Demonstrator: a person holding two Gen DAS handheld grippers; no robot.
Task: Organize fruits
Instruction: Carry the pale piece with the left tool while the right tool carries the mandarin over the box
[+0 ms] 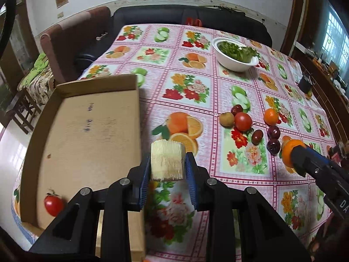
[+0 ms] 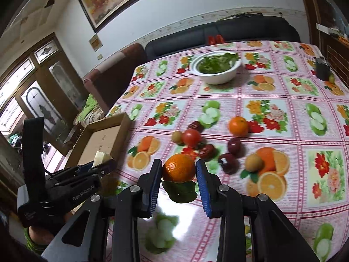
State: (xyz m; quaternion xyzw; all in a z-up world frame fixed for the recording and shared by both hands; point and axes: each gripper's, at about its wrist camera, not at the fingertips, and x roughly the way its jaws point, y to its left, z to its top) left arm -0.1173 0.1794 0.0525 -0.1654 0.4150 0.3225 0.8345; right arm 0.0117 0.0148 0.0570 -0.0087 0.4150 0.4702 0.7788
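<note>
1. The left gripper [image 1: 168, 163] has its jaws clenched on a pale, fibrous sugarcane chunk [image 1: 167, 160], held above the tabletop [image 1: 244, 170] just right of the cardboard tray [image 1: 87, 131].
2. The right gripper [image 2: 178, 172] has its jaws clamped on an orange with a green leaf [image 2: 179, 167], lifted over the flowered cloth.
3. Inside the tray, one small tomato [image 1: 53, 205] lies in the near left corner; the rest of the tray floor is bare cardboard.
4. Beyond the grippers, loose fruit sits clustered on the cloth: a larger tomato [image 2: 191, 137] touching a small yellow-brown fruit [image 2: 177, 136], a red date [image 2: 207, 150] just beside them, and another date [image 2: 196, 126] behind.
5. Two dark plums [image 2: 229, 162] lie near each other to the right, a round brown fruit [image 2: 253, 162] beside them, and a second orange [image 2: 238, 126] farther back.
6. Well apart at the far side stands a white bowl [image 2: 218, 74] of leafy greens.
7. A dark cup [image 2: 322, 68] stands near the right edge.
</note>
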